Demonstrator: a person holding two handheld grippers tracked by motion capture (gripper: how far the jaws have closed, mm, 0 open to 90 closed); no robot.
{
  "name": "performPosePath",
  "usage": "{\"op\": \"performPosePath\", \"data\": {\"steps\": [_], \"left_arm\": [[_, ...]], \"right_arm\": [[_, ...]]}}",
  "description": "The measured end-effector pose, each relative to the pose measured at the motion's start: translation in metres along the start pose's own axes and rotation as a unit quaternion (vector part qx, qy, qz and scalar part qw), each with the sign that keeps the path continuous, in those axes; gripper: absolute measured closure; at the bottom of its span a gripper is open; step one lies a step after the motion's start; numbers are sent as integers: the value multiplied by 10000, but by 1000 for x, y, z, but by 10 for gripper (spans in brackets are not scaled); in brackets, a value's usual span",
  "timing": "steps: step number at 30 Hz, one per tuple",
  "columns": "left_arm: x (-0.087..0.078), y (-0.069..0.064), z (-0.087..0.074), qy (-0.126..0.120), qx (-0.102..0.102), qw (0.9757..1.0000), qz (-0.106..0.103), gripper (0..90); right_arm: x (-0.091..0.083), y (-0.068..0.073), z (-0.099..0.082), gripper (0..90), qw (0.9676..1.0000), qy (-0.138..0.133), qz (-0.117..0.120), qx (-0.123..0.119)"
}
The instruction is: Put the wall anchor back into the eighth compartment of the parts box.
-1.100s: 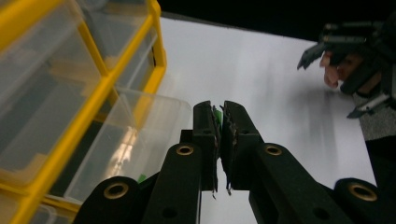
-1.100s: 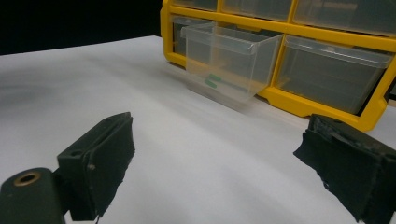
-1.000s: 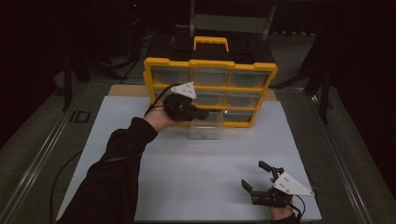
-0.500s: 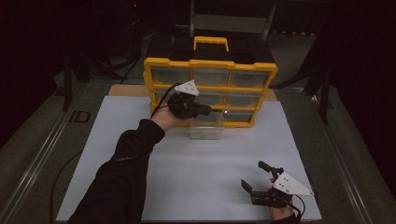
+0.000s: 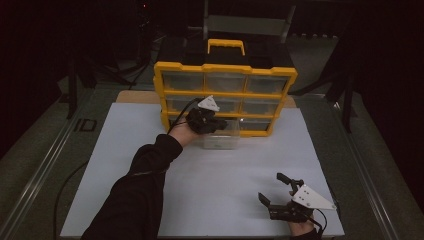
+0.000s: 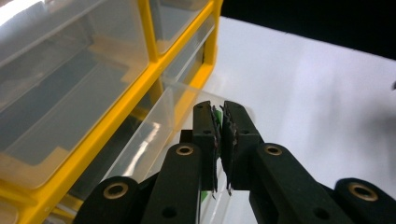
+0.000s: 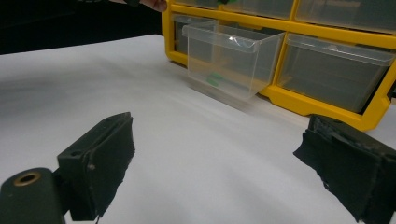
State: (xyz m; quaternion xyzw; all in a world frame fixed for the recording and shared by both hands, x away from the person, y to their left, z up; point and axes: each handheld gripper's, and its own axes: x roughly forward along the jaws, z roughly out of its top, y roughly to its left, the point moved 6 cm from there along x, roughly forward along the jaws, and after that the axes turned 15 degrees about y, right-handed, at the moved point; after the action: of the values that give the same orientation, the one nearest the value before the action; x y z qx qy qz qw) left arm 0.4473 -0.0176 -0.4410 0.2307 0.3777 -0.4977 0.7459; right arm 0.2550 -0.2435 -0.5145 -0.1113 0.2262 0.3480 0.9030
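A yellow organizer cabinet [image 5: 225,67] with clear drawers stands at the back of the white mat. One clear drawer [image 5: 220,140] of its bottom row is pulled out onto the mat. My left gripper [image 5: 225,124] hovers over the open drawer [image 6: 154,135]. In the left gripper view the left gripper [image 6: 218,109] is shut, with a thin green piece [image 6: 215,112] showing between its pads. Another small green piece [image 7: 214,79] lies inside the drawer [image 7: 229,60]. My right gripper [image 5: 272,186] rests open near the mat's front right, and the right gripper [image 7: 219,126] has nothing between its jaws.
The white mat [image 5: 125,150] covers the table. The cabinet's yellow frame [image 7: 327,105] and its closed drawers stand behind the open drawer. A black case with a yellow handle [image 5: 226,46] sits behind the cabinet. Metal rails run along both table sides.
My left gripper has come down and slightly right, closer over the open drawer. The right gripper has stayed where it was.
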Motion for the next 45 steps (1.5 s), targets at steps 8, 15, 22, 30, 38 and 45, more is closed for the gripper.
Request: {"op": "performPosePath", "data": {"steps": [8,15,22,30,38,45], "left_arm": [[12,6,-4,373,-300,9985,259,845],[21,9,-7,637,-438,9966,289,845],[19,9,-5,505,-467,9974,214,837],[6,9,-3,307,-669,9971,205,454],[-8,5,-10,115,-821,9965,98,105],[-19,0,-26,41,-746,9971,-126,0]], "right_arm": [[0,0,0,89,10000,3,14,-13],[1,0,-1,89,10000,23,33,0],[1,0,0,89,10000,5,11,7],[1,0,0,89,10000,8,-2,41],[1,-1,0,89,10000,6,-21,28],[1,-1,-1,89,10000,12,-21,33]]}}
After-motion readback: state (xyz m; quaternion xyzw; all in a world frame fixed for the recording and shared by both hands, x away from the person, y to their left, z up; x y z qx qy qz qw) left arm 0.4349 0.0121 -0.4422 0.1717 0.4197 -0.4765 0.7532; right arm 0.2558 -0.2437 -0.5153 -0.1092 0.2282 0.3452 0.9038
